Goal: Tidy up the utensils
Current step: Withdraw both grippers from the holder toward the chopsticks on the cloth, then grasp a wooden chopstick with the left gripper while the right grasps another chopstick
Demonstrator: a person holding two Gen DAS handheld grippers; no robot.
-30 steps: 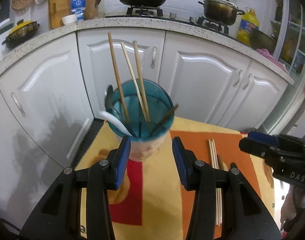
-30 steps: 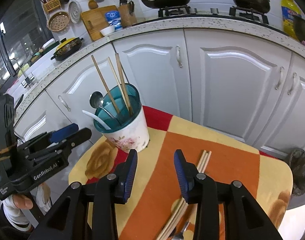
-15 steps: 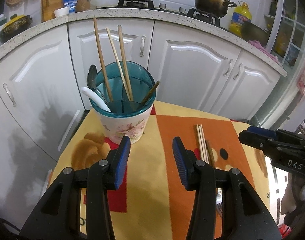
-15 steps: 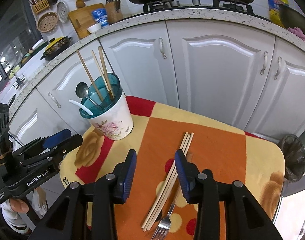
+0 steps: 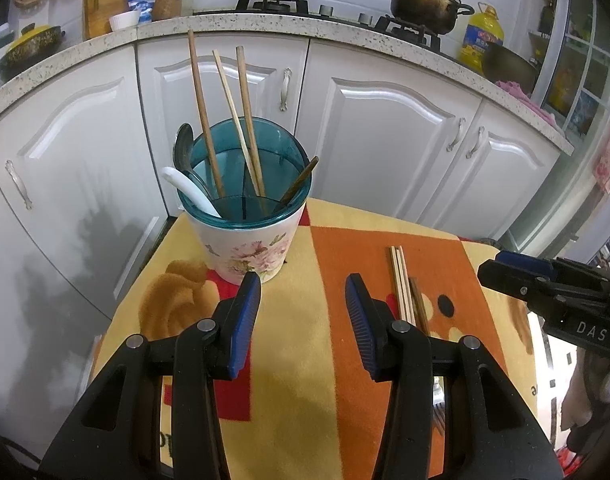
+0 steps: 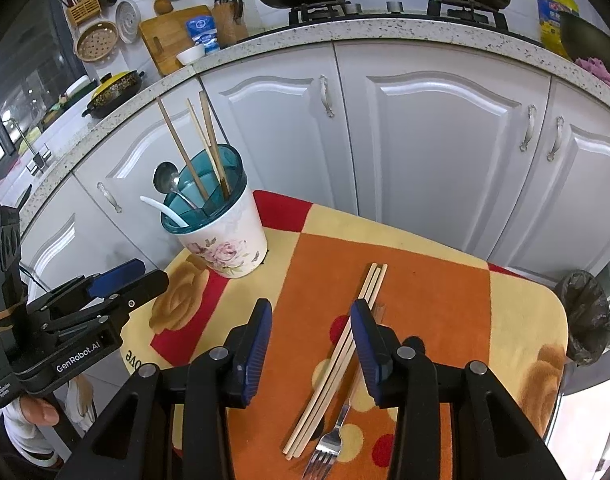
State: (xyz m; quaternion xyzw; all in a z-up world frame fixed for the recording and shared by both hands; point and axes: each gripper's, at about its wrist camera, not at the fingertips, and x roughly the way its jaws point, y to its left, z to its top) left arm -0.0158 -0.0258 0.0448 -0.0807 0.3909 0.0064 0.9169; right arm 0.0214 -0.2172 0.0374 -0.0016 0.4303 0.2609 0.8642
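A: Is the light even?

B: Mostly. It is bright and diffuse, with soft grey shadows on the glossy white cabinet doors [image 5: 85,216], which also show a dull sheen.

A: Any glare?

B: Yes, a blown-out white patch past the right edge of the orange and yellow patterned tablecloth [image 6: 505,320].

A: Sharpness?

B: Crisp in the centre. The fisheye bends the speckled stone countertop [image 5: 265,24] into an arc, and black vignetting fills the corners.
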